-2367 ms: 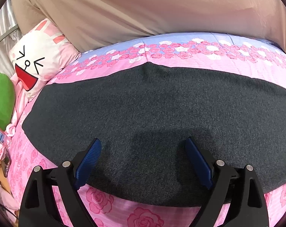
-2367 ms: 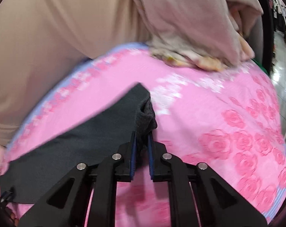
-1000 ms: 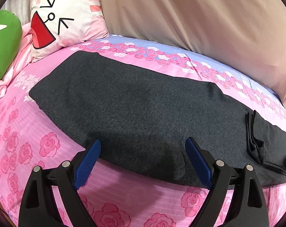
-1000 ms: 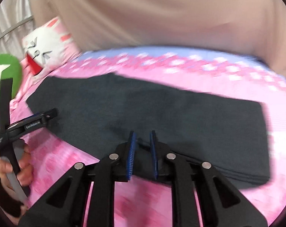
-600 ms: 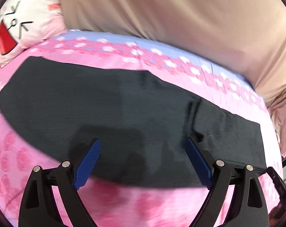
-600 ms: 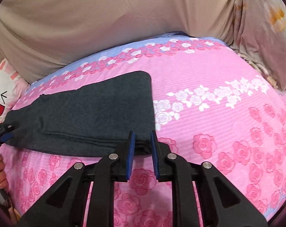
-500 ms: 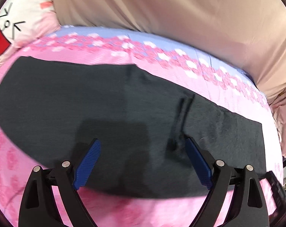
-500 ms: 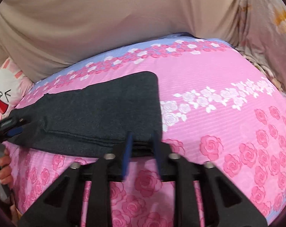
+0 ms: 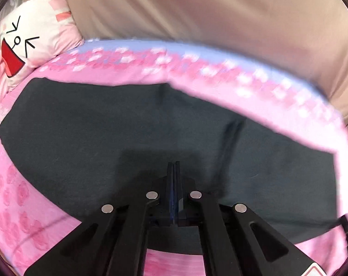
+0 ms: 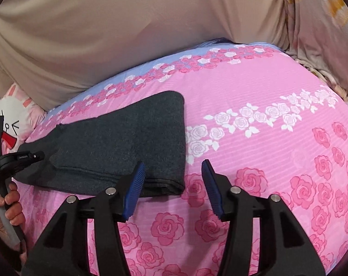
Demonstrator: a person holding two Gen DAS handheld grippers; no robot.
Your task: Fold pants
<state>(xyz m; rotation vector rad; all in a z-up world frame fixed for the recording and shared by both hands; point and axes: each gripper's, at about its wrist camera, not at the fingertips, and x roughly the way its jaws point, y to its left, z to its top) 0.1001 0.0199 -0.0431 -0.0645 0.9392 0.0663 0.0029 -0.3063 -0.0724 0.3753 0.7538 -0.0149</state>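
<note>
Bed (image 10: 277, 151) carries pants (image 10: 127, 145); right hand-held gripper (image 10: 171, 184) just opened, empty, hem at 9 o'clock; left hand-held gripper (image 9: 174, 177) clenched, empty.

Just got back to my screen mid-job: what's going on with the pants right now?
A person holding a claw in each hand is folding dark grey pants laid flat on a pink rose-print bedspread. The right claw has just been opening; its jaws stand apart over the near right corner of the fabric, pressing on nothing. The left claw is shut, with nothing visibly caught between its jaws, and sits over the middle of the pants. One end already lies folded over.
</note>
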